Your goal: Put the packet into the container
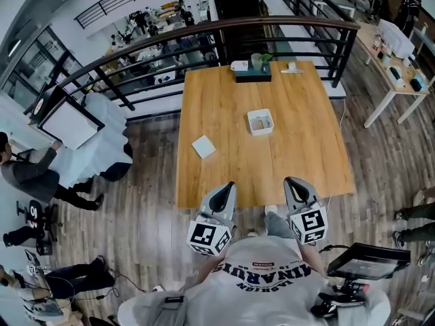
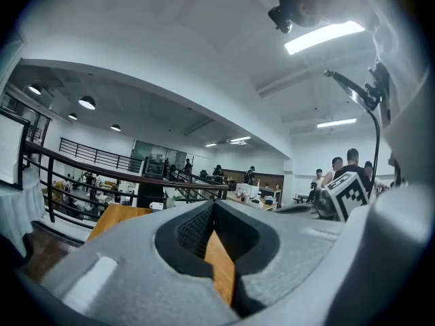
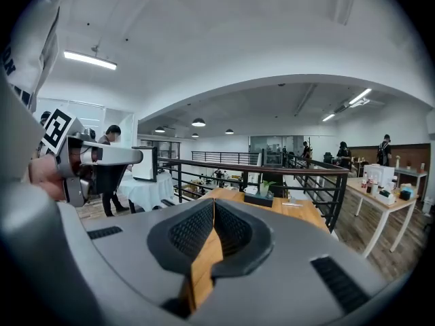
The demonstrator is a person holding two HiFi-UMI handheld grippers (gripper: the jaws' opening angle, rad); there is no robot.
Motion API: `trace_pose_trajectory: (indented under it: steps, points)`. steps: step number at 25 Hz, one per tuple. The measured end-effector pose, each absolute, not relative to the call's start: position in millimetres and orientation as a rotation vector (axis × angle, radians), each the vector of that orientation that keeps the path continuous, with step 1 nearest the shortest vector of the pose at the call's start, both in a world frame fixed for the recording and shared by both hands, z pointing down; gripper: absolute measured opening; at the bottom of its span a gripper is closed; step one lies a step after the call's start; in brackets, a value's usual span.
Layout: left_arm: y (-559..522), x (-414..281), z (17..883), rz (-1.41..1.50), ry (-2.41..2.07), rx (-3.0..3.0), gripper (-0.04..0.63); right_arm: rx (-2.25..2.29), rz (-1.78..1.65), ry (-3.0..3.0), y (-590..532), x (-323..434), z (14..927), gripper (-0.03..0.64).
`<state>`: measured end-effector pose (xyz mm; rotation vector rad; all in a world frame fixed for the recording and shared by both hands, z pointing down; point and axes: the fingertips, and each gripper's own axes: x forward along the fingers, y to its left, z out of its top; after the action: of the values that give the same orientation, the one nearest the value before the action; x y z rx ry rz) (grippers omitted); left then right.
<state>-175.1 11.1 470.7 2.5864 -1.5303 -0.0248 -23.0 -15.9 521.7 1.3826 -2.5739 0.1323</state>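
In the head view a flat white packet (image 1: 203, 146) lies on the left half of the wooden table (image 1: 306, 148). A square white container (image 1: 260, 121) stands open-topped near the table's middle, to the right of and beyond the packet. Both grippers hover at the table's near edge, short of both objects. My left gripper (image 1: 227, 186) is shut with nothing in it. My right gripper (image 1: 291, 181) is likewise shut and empty. In the left gripper view the jaws (image 2: 213, 206) meet at the tip; the right gripper view shows the same (image 3: 213, 202).
A dark tray (image 1: 253, 75) with a cup and a small plant sits at the table's far edge. A black railing (image 1: 272, 32) runs behind it. A white side table (image 1: 397, 80) stands at right, a white-draped table (image 1: 95, 134) at left, with people nearby.
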Motion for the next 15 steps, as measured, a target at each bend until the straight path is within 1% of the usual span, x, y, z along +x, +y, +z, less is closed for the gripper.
trace_pose_trajectory:
  steps: [5,15]
  points:
    - [-10.0,-172.6,468.8,-0.001,-1.564,2.538,0.003,1.371,0.158,-2.591,-45.7,-11.8,521.5,0.009]
    - [-97.0,-171.8,464.7,0.05,-1.699,2.447,0.003,1.283,0.204,-2.637,-135.1,5.1,527.2,0.008]
